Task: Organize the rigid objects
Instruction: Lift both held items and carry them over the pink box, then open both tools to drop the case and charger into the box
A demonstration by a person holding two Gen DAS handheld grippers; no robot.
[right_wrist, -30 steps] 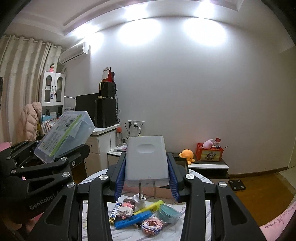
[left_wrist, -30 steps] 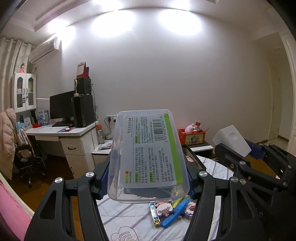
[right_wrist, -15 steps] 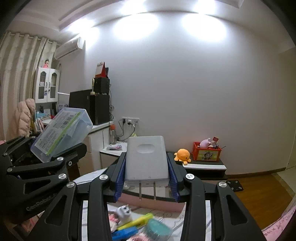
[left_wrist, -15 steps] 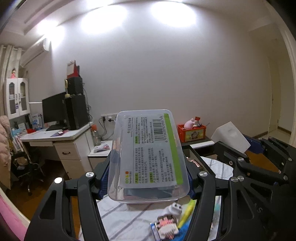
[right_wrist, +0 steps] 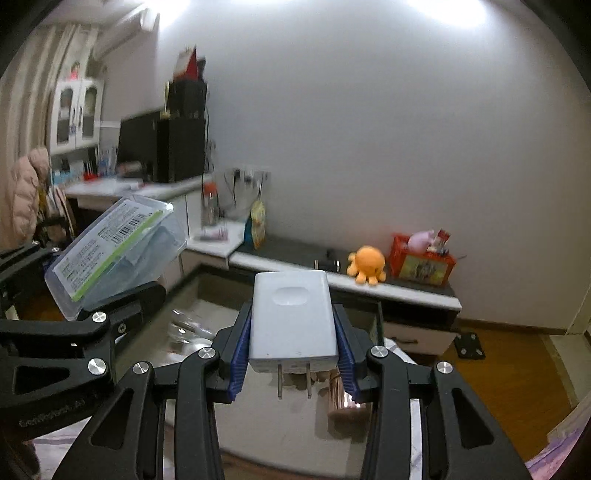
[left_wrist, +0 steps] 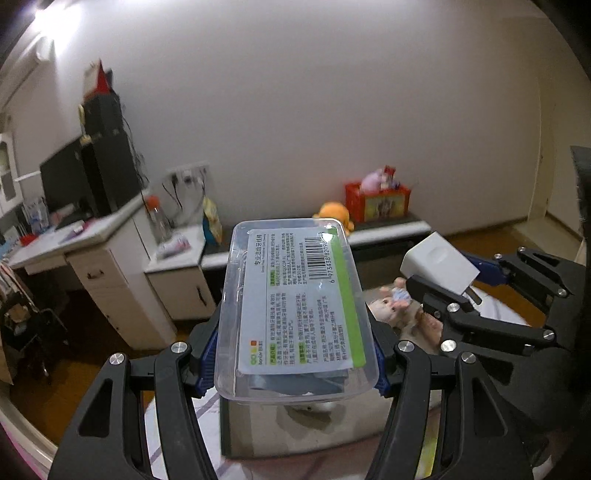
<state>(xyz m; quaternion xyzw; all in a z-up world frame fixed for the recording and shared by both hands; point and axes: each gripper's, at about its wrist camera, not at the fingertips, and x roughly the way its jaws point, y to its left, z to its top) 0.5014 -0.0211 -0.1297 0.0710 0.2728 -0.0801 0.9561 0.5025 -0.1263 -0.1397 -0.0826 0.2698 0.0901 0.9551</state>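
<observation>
Two grippers (left_wrist: pixel 293 365) (right_wrist: pixel 293 363), each around one object

Both fisheye views were dim and warm-toned, lit from overhead: ceiling lights glared at the top edge of the right wrist view (right_wrist: pixel 447 5) and the upper left corner of the left wrist view (left_wrist: pixel 55 18), washing the white wall (right_wrist: pixel 369 129) in a soft gradient. Straight lines bowed strongly toward black vignetted corners. Background furniture was smeared by motion blur, while the clear plastic box (left_wrist: pixel 295 310) and the white charger (right_wrist: pixel 293 319) stayed sharp.
</observation>
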